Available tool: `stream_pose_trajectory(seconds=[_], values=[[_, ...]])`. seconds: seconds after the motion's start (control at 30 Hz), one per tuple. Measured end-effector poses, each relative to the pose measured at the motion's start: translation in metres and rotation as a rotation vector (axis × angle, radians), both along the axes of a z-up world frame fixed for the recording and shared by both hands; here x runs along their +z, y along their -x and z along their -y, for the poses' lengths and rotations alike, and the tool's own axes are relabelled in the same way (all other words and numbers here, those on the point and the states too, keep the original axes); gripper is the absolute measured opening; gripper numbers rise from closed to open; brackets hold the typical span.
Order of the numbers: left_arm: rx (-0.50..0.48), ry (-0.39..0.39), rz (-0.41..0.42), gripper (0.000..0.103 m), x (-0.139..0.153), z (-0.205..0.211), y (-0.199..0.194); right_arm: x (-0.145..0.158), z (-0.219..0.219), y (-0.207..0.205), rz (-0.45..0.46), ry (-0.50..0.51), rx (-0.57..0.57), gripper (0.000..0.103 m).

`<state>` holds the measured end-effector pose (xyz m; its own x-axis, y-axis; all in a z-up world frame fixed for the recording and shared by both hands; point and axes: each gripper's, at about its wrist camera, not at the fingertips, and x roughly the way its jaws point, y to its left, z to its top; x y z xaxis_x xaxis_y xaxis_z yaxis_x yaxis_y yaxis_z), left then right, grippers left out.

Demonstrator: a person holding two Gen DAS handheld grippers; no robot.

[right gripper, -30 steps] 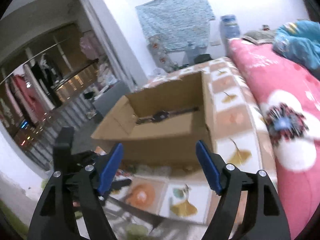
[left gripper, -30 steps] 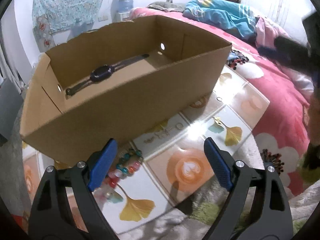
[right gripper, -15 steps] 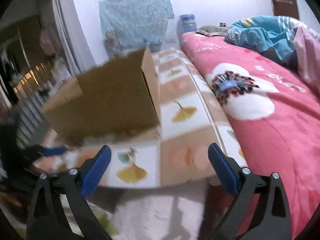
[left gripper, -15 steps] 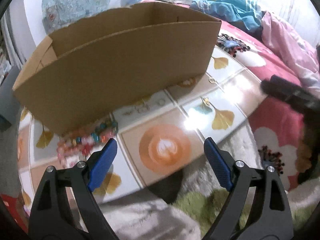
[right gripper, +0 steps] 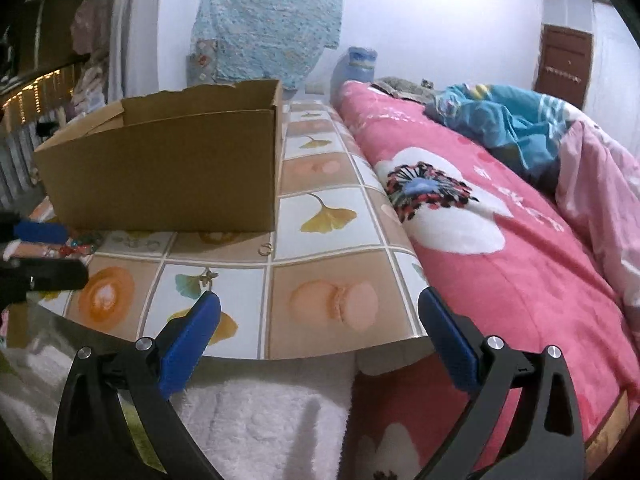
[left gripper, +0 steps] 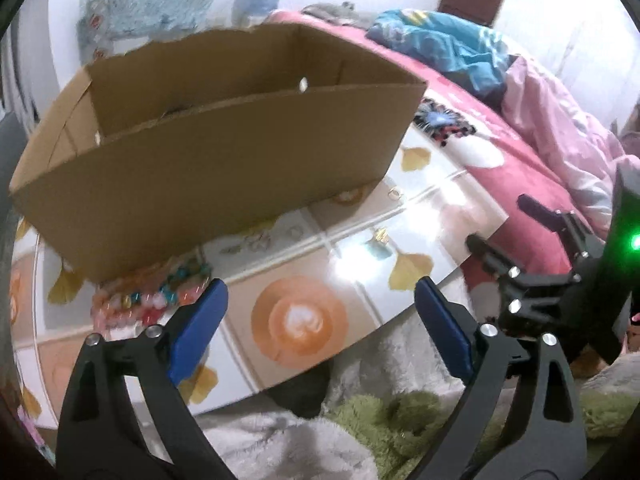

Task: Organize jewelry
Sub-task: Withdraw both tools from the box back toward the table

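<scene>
1. Left gripper (left gripper: 318, 320) has just been opening; its jaws stand wide with nothing between them.
2. Right gripper (right gripper: 320, 324) has likewise just been opening, wide and empty.
3. Beads (left gripper: 152, 292) lie against the box (left gripper: 224, 168); a ring (right gripper: 265, 249) and an earring (right gripper: 208, 276) rest apart on the table (right gripper: 320, 232).
4. Risk: the flat ring may skid away on the glossy top, and the beads may spill from a partial grip.

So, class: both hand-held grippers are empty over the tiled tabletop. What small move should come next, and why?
Probably ease the left hand-held gripper forward and left onto the multicoloured beaded bracelet, then close. Its jaws, which have just been opening, stand wide with nothing between them, and the bracelet lies just ahead of its left finger, against the brown cardboard box where jewelry belongs.
</scene>
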<state>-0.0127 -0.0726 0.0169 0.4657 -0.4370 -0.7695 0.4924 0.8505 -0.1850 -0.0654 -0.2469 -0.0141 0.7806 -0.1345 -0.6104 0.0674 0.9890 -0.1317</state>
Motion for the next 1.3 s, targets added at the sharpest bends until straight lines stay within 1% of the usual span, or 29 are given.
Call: stream_pose_trajectory(seconds=[0.1,0.23,0.37,0.43,0.6,0.67,0.73,0.83,0.93,1.1,1.17,1.2,1.27,1.3], values=[[-0.018,0.009,0.028,0.095,0.004,0.004,0.000,0.000,-0.001,0.000,0.020,-0.022,0.018,0.096],[-0.026,0.051,0.012,0.095,0.005,0.005,-0.002,-0.002,-0.002,-0.002,0.020,-0.062,0.039,0.096],[-0.028,0.126,-0.021,0.095,0.005,0.001,-0.005,-0.001,0.001,-0.004,0.033,-0.072,0.073,0.096],[-0.020,0.130,-0.025,0.095,0.003,0.001,-0.006,0.000,0.005,-0.005,0.037,-0.091,0.074,0.096],[0.012,0.097,-0.035,0.095,-0.002,0.000,-0.013,0.003,0.011,-0.010,0.050,-0.163,0.086,0.096],[0.018,0.067,-0.035,0.095,-0.004,0.002,-0.015,0.005,0.012,-0.010,0.057,-0.186,0.096,0.096],[0.003,0.025,-0.034,0.095,-0.007,0.009,-0.017,0.008,0.011,-0.011,0.057,-0.202,0.102,0.096],[-0.030,-0.032,-0.022,0.095,-0.012,0.019,-0.018,0.012,0.011,-0.011,0.063,-0.234,0.109,0.096],[-0.048,-0.065,-0.003,0.095,-0.014,0.026,-0.020,0.016,0.011,-0.015,0.059,-0.283,0.119,0.096],[-0.042,-0.126,0.043,0.095,-0.016,0.025,-0.018,0.023,0.001,-0.029,0.039,-0.360,0.197,0.096],[-0.037,-0.134,0.058,0.095,-0.016,0.022,-0.018,0.024,-0.005,-0.036,0.024,-0.373,0.229,0.094],[-0.035,-0.140,0.067,0.094,-0.016,0.021,-0.018,0.025,-0.007,-0.038,0.018,-0.380,0.238,0.091],[-0.036,-0.153,0.079,0.094,-0.017,0.020,-0.018,0.025,-0.011,-0.045,-0.001,-0.402,0.261,0.090],[-0.038,-0.165,0.088,0.091,-0.017,0.020,-0.019,0.025,-0.013,-0.046,-0.006,-0.405,0.263,0.087]])
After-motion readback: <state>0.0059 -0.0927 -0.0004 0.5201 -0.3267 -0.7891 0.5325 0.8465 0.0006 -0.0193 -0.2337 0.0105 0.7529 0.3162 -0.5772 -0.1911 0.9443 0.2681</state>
